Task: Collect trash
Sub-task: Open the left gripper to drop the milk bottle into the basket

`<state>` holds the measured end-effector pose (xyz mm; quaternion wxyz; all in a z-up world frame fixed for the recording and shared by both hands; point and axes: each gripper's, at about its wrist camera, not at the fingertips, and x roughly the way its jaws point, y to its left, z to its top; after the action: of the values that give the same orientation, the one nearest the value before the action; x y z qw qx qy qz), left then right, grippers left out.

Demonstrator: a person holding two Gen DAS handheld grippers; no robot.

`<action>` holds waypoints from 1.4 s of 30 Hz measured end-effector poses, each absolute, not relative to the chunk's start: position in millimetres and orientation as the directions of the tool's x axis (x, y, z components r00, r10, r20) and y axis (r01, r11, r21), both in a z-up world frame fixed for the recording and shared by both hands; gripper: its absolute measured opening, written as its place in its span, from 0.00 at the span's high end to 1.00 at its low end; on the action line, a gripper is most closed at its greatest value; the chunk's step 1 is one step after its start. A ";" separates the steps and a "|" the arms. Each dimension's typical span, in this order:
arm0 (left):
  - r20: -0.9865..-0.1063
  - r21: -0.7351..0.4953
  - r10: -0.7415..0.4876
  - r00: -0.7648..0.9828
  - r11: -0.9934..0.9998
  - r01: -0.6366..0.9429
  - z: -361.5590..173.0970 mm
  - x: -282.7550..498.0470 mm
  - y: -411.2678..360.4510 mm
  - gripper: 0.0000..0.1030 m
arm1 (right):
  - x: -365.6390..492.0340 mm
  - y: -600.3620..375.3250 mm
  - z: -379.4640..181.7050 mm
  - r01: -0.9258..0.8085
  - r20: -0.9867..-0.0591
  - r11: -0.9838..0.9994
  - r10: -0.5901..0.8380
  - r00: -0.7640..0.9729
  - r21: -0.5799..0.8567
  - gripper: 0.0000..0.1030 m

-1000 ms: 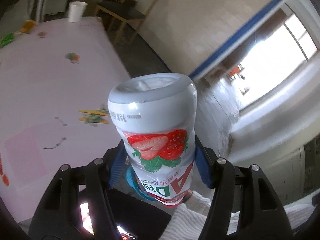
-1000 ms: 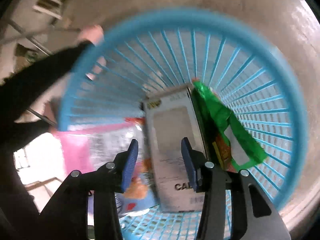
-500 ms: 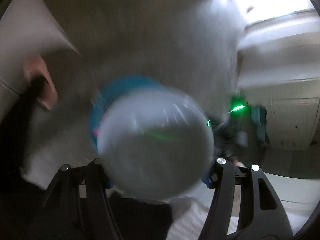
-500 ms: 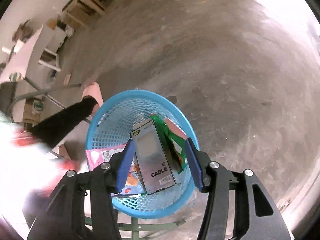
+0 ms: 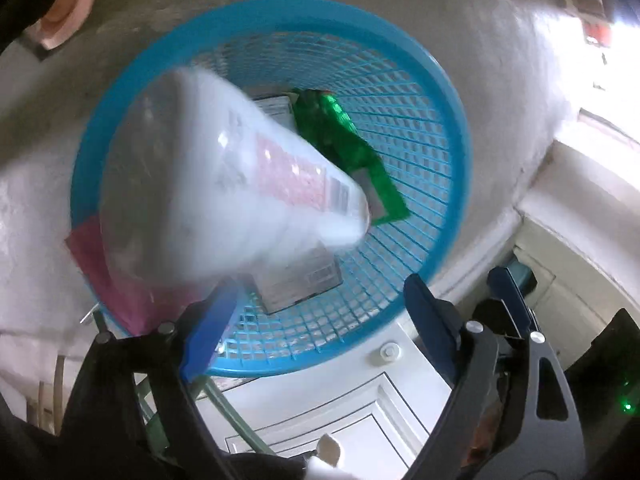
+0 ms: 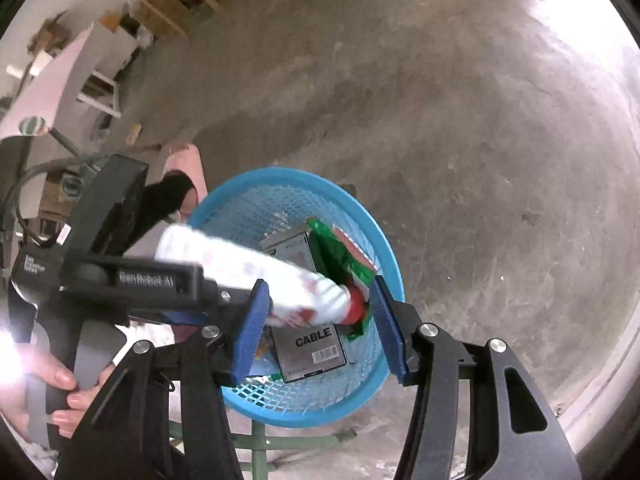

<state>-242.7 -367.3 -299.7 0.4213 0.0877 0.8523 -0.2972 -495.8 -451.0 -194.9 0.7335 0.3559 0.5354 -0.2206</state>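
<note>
above blue basket [image 5: 452, 128], blurred white bottle [image 5: 224, 184]

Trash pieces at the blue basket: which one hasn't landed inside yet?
The white strawberry-print bottle, blurred above the blue basket. The grey CABLE box and green wrapper already lie inside.

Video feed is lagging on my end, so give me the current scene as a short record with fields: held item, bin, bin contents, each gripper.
held item: none; white strawberry-print bottle blurred, leaving the fingers above the bin
bin: blue mesh basket on a concrete floor
bin contents: grey box marked CABLE, green wrapper, pink packet
left gripper: open over the basket
right gripper: open, empty, above the basket
</note>
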 end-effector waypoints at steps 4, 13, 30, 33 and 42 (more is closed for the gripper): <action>-0.775 -0.449 -0.085 -0.626 0.771 0.451 -268.9 -240.6 -352.8 0.20 | -489.6 -452.0 -198.0 0.707 -0.956 0.663 0.040 0.291 0.244 0.48; -0.911 -0.388 -0.094 -0.402 0.526 0.756 -136.8 -244.1 -348.2 0.20 | -457.4 -434.9 -218.2 0.593 -0.984 0.796 0.019 0.178 0.122 0.44; -0.835 -0.347 -0.550 -0.008 0.516 0.783 100.0 -175.9 -204.9 0.21 | -368.9 -389.3 -300.2 0.476 -0.996 0.879 -0.024 0.086 0.020 0.37; -0.835 -0.346 -0.550 0.028 0.563 0.750 105.6 -160.2 -187.4 0.21 | -380.1 -387.1 -315.5 0.505 -0.994 0.862 -0.010 0.109 0.047 0.40; -0.851 -0.379 -0.526 -0.015 0.593 0.711 88.7 -151.4 -164.2 0.21 | -416.2 -370.5 -266.5 0.526 -0.971 0.843 -0.014 0.238 0.116 0.41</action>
<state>-151.4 -164.2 88.7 0.6968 0.0829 0.5575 -0.4436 -416.2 -370.5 -266.5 0.7564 0.2162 0.5910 -0.1785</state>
